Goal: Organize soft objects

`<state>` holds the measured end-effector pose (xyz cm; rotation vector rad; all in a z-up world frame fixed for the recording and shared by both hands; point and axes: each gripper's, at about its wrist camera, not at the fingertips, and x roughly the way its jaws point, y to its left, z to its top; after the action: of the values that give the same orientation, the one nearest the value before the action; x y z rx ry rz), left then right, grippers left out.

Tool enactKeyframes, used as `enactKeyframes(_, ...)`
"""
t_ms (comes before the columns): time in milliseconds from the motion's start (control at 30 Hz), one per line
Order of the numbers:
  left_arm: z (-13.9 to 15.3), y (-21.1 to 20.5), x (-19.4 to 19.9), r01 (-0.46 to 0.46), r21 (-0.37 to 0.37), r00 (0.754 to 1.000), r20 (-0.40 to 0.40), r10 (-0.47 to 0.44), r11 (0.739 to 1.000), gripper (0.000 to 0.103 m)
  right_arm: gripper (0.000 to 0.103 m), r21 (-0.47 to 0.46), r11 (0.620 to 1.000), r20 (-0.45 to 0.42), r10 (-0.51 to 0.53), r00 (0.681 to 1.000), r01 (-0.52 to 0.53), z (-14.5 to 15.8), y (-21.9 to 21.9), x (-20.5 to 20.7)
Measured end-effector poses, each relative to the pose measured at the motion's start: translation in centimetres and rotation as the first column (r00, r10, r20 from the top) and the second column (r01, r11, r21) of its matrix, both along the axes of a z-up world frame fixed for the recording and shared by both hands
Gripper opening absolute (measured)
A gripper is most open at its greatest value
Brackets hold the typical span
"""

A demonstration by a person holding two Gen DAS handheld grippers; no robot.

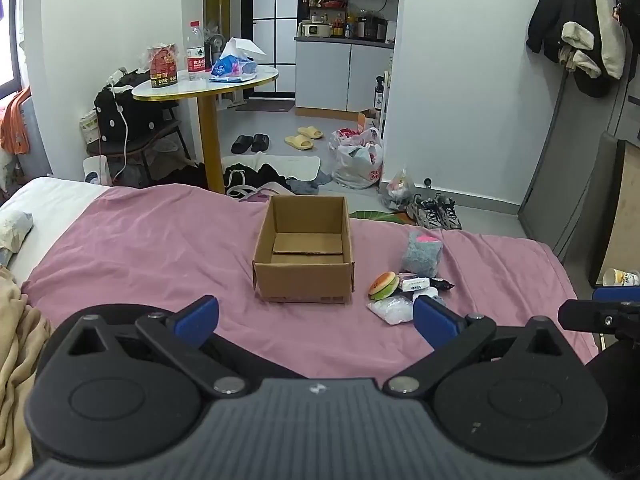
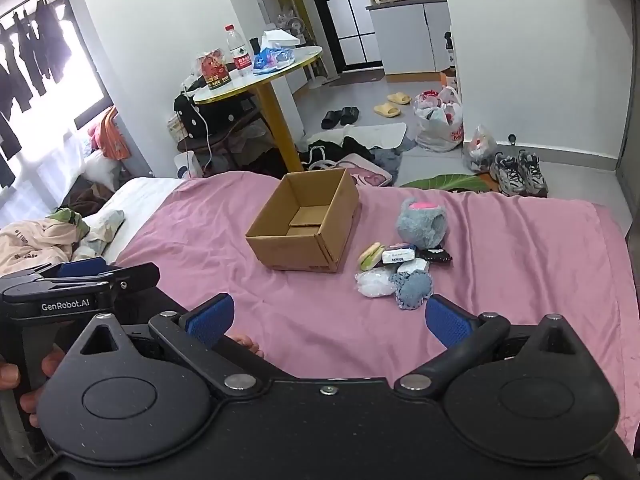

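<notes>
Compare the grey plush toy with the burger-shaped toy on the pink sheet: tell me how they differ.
The grey plush toy is fuzzy, grey with a pink patch on top; the burger toy looks smooth, tan with a green layer. The plush toy is clearly the bulkier. It sits at the far end of the pile, while the burger toy lies nearer the cardboard box. Both rest on the pink sheet, outside the box, untouched by either gripper.

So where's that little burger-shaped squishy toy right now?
In both views the burger-shaped squishy toy lies on the pink bedsheet, right of the open cardboard box, beside a white tissue packet.
</notes>
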<state>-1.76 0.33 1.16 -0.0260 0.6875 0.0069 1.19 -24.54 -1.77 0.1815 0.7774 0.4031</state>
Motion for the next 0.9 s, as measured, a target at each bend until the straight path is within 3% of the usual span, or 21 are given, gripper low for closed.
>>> enactKeyframes(900,-0.14,-0.39,-0.21,0.012,0.007,1.000,0.008,-0.012,1.000,0.103,0.103,-0.001,1.000,-0.007,-0.003,1.000,0.003,-0.11,-0.25,-0.34)
